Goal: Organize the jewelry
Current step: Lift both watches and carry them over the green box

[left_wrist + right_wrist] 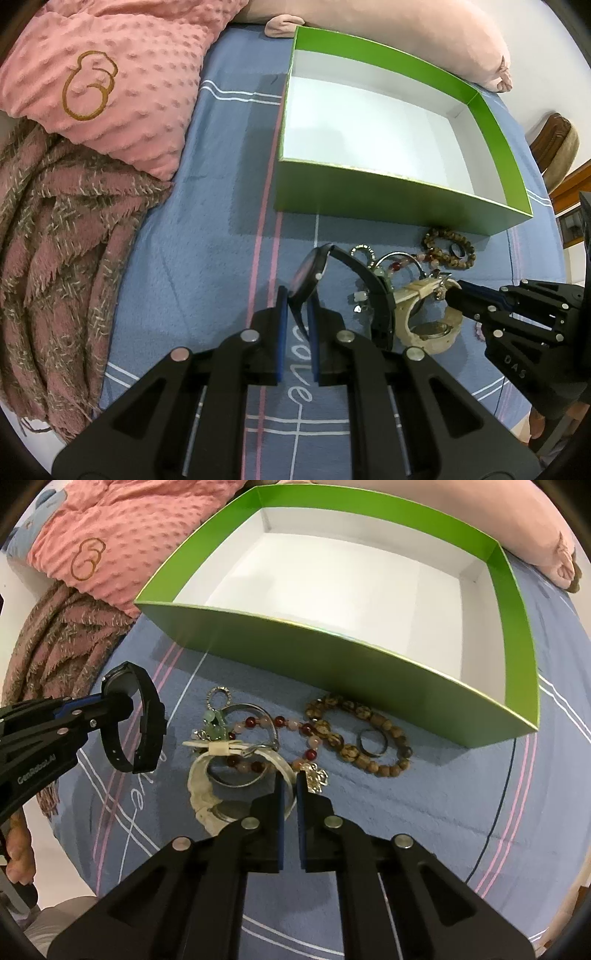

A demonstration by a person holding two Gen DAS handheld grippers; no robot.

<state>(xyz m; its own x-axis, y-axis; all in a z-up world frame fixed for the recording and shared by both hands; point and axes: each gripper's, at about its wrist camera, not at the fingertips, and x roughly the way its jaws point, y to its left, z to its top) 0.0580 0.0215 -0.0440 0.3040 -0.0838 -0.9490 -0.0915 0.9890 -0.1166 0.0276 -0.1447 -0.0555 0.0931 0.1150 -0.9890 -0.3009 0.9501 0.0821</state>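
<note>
Left tool (297, 301) is pinching the black watch (308, 275) by its strap just below the case, holding it clear of the bed (207, 221); the loose strap end hangs down in a loop. Judged light, with a flexible strap and a hard, smooth case; the strap is the sound place to hold, since the glass face would likely slip.

Right tool (290, 779) has its fingers nearly pressed together over the rim of the white bangle (201, 775); whether it truly holds the bangle I cannot tell. The bangle looks rigid and possibly brittle.

The rest of the jewelry lies on the bed just before the green box (332, 664): a wooden bead bracelet (354, 734), a small dark ring (373, 744) inside it, a red and pink bead string (280, 723) tangled with a silver hoop (255, 746). Beads will roll and snag. The box holds nothing visible
</note>
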